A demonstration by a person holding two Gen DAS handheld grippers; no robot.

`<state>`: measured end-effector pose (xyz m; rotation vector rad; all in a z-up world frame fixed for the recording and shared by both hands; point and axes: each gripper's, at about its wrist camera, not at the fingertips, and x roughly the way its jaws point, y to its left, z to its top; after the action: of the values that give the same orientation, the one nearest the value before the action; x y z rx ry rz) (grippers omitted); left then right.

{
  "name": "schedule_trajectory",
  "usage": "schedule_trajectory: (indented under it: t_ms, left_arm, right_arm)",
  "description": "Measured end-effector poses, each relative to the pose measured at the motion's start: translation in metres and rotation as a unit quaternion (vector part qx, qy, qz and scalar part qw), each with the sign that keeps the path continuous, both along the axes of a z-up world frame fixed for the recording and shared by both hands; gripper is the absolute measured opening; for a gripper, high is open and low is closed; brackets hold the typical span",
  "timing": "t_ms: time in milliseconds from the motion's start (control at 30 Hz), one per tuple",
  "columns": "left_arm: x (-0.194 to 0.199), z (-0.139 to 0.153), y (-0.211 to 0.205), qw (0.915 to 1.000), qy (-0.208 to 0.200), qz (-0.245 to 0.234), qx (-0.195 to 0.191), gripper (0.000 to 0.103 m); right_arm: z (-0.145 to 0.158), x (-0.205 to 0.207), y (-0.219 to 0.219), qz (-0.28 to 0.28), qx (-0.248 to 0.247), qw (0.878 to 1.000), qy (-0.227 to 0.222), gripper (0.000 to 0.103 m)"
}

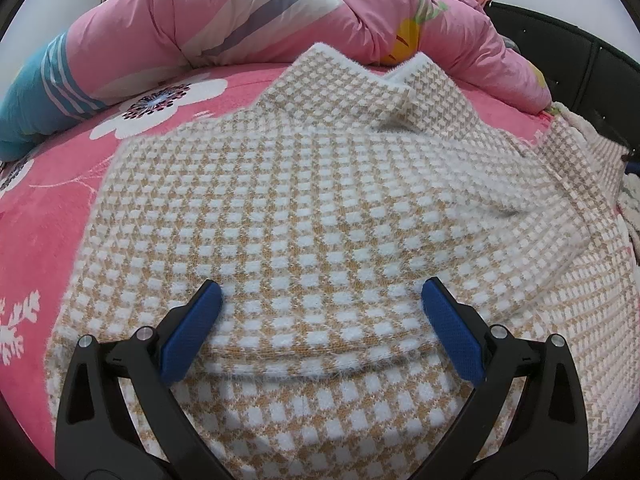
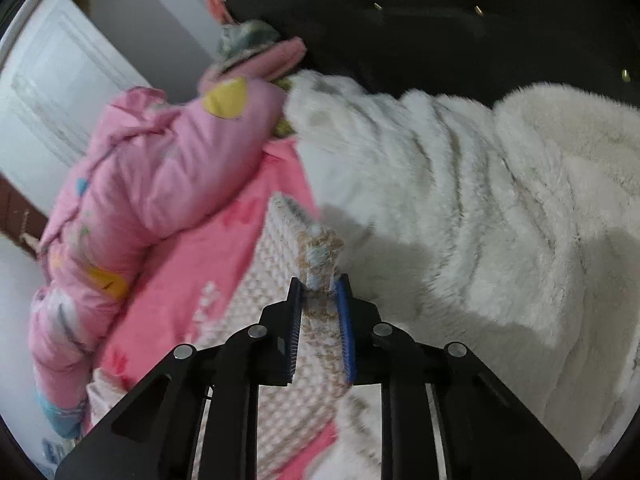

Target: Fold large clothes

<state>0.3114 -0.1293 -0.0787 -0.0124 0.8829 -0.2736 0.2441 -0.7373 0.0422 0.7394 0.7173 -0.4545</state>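
- Pink plush floral bedsheet (image 1: pixel 48 216) covers the bed where all the handling takes place, with a dark padded headboard (image 1: pixel 568 52) at its far edge.
- Left gripper (image 1: pixel 322 300) hovers low over the cloth with its blue-padded fingers (image 1: pixel 192 332) spread wide apart, holding nothing; a folded hem edge of the garment runs across between them.
- Tan-and-white checked fuzzy knit sweater (image 1: pixel 312 200) lies spread flat on the bedsheet ahead of the left gripper, its pointed collar (image 1: pixel 360 76) at the far end and one sleeve trailing off to the right.
- Beyond the collar a bunched pink quilted duvet with coloured shapes (image 1: pixel 248 12) is heaped along the back of the bed, and a blue striped fabric (image 1: pixel 36 92) shows at its left end.
- Right gripper (image 2: pixel 320 284) is clamped tight on a narrow bunch of the same checked sweater (image 2: pixel 316 256), the cloth pinched between its pads and lifted off the bed, the rest of the sweater trailing down to the sheet below.
- Just to the right of that gripper lies a white fluffy fleece blanket (image 2: pixel 500 208), rumpled in thick folds against the headboard.
- Left of it the pink duvet shows again, with a white panelled door (image 2: pixel 60 92) behind; this view is motion-blurred.
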Motion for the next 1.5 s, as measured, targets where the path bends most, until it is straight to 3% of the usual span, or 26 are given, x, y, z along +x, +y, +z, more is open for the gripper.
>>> schedule_trajectory:
  t_ms: [333, 700, 1033, 1133, 1300, 1500]
  left_arm:
    - [-0.002, 0.0, -0.004, 1.0, -0.001, 0.0, 0.001, 0.097]
    - [-0.013, 0.003, -0.014, 1.0, -0.003, -0.001, 0.003, 0.097]
    - [-0.019, 0.006, -0.015, 1.0, -0.005, -0.001, 0.002, 0.097]
    - [-0.03, 0.01, -0.016, 1.0, -0.007, -0.001, 0.001, 0.097]
    - [-0.029, 0.01, -0.014, 1.0, -0.007, -0.002, 0.0, 0.097]
    - [-0.027, 0.01, -0.013, 1.0, -0.008, -0.002, 0.001, 0.097]
  right_arm:
    - [0.05, 0.004, 0.078, 0.106, 0.019, 0.989, -0.096, 0.016]
    - [0.09, 0.027, 0.201, 0.257, 0.031, 0.957, -0.132, 0.015]
    - [0.073, 0.048, 0.302, 0.342, 0.068, 0.933, -0.091, 0.015]
    - [0.056, 0.05, 0.33, 0.365, 0.097, 0.922, -0.085, 0.009]
    - [0.018, 0.052, 0.366, 0.383, 0.085, 0.919, -0.032, 0.009]
    - [-0.003, 0.038, 0.377, 0.391, 0.031, 0.919, 0.026, 0.01]
